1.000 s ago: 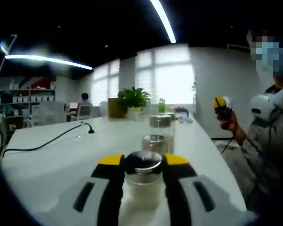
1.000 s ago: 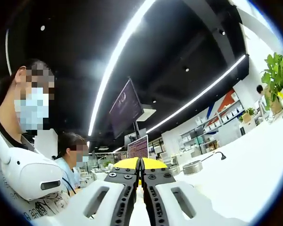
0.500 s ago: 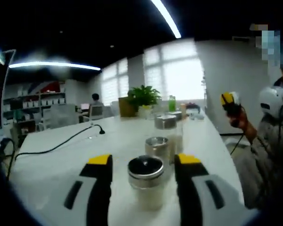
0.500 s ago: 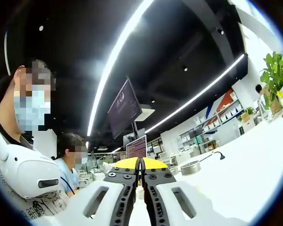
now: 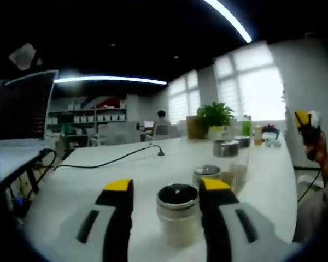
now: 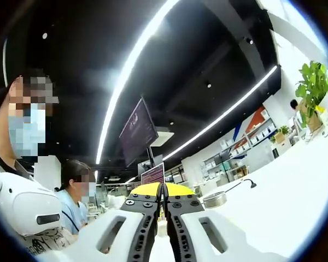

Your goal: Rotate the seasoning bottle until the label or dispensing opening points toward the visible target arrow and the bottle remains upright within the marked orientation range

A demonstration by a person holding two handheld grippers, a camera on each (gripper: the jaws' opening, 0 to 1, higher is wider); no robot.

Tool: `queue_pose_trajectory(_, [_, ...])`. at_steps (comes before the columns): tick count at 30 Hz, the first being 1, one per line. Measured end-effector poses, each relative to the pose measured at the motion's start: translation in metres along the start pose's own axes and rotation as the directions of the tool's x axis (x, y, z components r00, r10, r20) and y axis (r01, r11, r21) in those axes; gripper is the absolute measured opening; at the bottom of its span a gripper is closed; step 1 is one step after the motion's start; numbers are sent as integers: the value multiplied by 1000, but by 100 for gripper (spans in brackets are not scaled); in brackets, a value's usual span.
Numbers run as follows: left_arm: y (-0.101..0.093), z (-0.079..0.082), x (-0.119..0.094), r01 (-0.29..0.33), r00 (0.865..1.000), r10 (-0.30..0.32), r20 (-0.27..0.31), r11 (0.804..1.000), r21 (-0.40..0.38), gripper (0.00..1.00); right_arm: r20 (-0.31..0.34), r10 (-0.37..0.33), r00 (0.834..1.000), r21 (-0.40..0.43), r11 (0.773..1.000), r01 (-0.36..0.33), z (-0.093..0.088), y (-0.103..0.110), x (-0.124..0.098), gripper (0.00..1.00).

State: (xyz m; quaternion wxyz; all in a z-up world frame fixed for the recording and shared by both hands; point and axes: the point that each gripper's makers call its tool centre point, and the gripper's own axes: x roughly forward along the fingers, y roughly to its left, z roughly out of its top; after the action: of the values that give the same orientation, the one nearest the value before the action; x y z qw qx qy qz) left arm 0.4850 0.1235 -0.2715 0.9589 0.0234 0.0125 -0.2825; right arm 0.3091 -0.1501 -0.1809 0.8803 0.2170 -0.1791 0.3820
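A glass seasoning bottle [image 5: 177,226] with a shiny metal lid stands upright on the white table [image 5: 87,185]. It sits between the yellow-tipped jaws of my left gripper [image 5: 167,185], which is open. There is a clear gap on the bottle's left side, and the right jaw is very close to it. My right gripper [image 6: 163,189] is shut with nothing between its jaws and is tilted up toward the ceiling. In the left gripper view it appears at the far right, held in a hand [image 5: 311,144].
Behind the bottle stand other lidded jars [image 5: 208,173], [image 5: 226,148]. A black cable [image 5: 115,161] runs across the table, and a potted plant [image 5: 216,114] stands at the far end. Two people [image 6: 22,142], [image 6: 76,191] are on the left in the right gripper view, with a metal-lidded jar [image 6: 214,200] on the table.
A second ago my left gripper was shut on the bottle; its jaws have since parted and let go. The left gripper view has swung left. My right gripper has stayed shut and moved little.
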Motion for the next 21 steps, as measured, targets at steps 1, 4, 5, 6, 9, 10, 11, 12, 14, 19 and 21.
queue_pose_trajectory(1, [-3,1,1,4,1000,-4,12,1000,20,53,-1,5,1000,1,1000,-5,0,0,1,0])
queue_pose_trajectory(4, [-2,-3,1,-17,1000,17,-8,999,31,49,-4,22,1000,9,1000,-22,0,-1,7,0])
queue_pose_trajectory(5, [-5,-4,1,-1,1000,2,-16,1000,21,44,-5,28,1000,13,1000,-28,-1,-2,9,0])
queue_pose_trajectory(6, [-12,-5,0,35,999,-35,-22,999,-1,36,-8,34,999,18,999,-34,-2,-3,11,0])
queue_pose_trajectory(9, [-9,0,-2,47,999,-46,-22,999,14,33,-21,51,998,37,998,-51,-7,-5,18,0])
queue_pose_trajectory(10, [-6,0,-2,53,998,-53,-24,999,9,33,-23,53,998,44,998,-52,-8,-7,20,0])
queue_pose_trajectory(11, [-6,0,-1,58,998,-58,-23,998,7,33,-24,54,998,47,997,-53,-8,-7,21,0])
queue_pose_trajectory(12, [-5,1,0,64,998,-64,-23,998,10,33,-27,57,998,52,997,-55,-9,-8,24,0])
queue_pose_trajectory(14, [-6,2,3,91,995,-90,-30,996,11,33,-34,59,998,50,997,-58,-10,-8,27,0])
queue_pose_trajectory(19, [-10,1,11,156,987,-156,-49,988,15,33,-57,46,997,38,998,-43,-15,-13,32,0])
queue_pose_trajectory(21, [-10,0,11,173,983,-172,-56,985,13,33,-66,33,997,27,999,-31,-15,-15,31,0])
